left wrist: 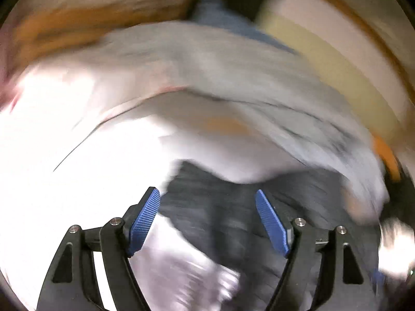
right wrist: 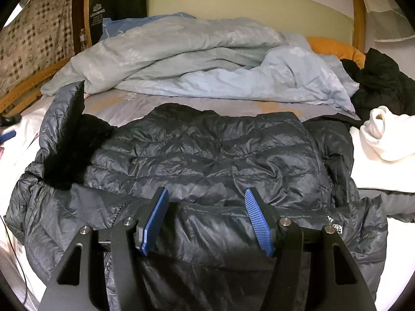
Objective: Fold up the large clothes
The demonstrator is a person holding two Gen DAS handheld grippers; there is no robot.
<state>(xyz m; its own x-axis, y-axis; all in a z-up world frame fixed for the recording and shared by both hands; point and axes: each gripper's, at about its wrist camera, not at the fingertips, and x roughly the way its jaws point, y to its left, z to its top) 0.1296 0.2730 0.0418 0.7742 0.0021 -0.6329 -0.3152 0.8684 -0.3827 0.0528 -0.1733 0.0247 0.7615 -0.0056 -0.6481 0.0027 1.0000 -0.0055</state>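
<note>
One dark puffer jacket [right wrist: 202,150] lies spread; both tongs, left [left wrist: 207,223] and right [right wrist: 206,220], gape empty.

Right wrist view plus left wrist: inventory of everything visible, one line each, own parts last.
puffer jacket: 1, dark grey quilted, spread across the bed in front, one sleeve flipped up at left
duvet: 1, pale blue-grey, bunched behind the jacket
bed sheet: 1, grey with orange print, under jacket and duvet
white garment: 1, cream, crumpled at right
black garment: 1, black, heaped far right
orange pillow: 1, orange, behind the duvet
bed frame: 1, wood, around the bed
patterned cloth: 1, beige checked, far left
right gripper: 1, black with blue pads, jaws apart over jacket
left gripper: 1, same, jaws open, view blurred
</note>
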